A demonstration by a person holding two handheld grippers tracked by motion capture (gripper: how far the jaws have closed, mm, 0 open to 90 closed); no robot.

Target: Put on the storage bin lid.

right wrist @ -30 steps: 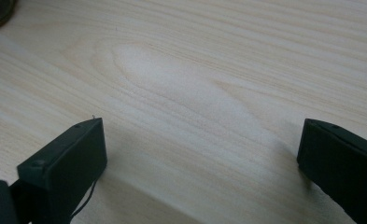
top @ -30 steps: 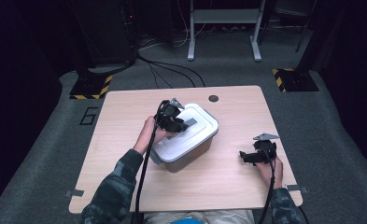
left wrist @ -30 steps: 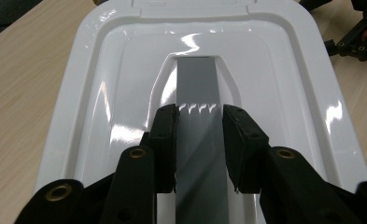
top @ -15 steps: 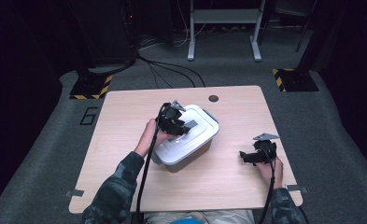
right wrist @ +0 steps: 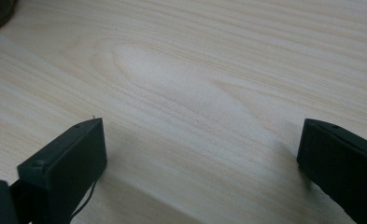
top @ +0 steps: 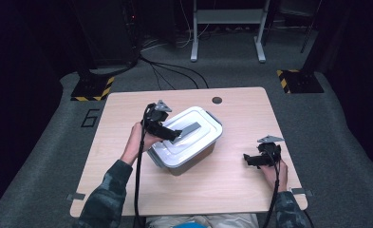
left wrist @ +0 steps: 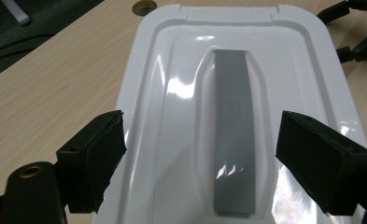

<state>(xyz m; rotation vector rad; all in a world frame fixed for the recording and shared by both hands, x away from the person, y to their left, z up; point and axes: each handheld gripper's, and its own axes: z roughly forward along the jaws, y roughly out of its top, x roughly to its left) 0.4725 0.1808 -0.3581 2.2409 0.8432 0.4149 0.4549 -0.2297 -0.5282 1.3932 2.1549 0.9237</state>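
A white plastic box [top: 200, 147] with a closed lid [left wrist: 172, 93] stands in the middle of the wooden table [top: 250, 118]. A flat grey handle [left wrist: 232, 130] lies in the lid's recess. My left gripper [top: 172, 134] hovers over the lid's left end. Its jaws have just been opening and now stand wide on either side of the handle [top: 190, 128], touching nothing. In its own view the left gripper [left wrist: 209, 149] looks along the lid. My right gripper [top: 250, 159] rests near the table's right front, open over bare wood [right wrist: 200, 158].
A round cable hole [top: 217, 100] sits at the table's far edge, also seen beyond the lid [left wrist: 144, 5]. The right gripper [left wrist: 358, 37] shows past the box's far corner. Cables and yellow-striped stand feet [top: 93, 88] lie on the floor behind.
My left gripper has drawn back to the left from the lid's middle and its jaws have opened. The right gripper has stayed in place.
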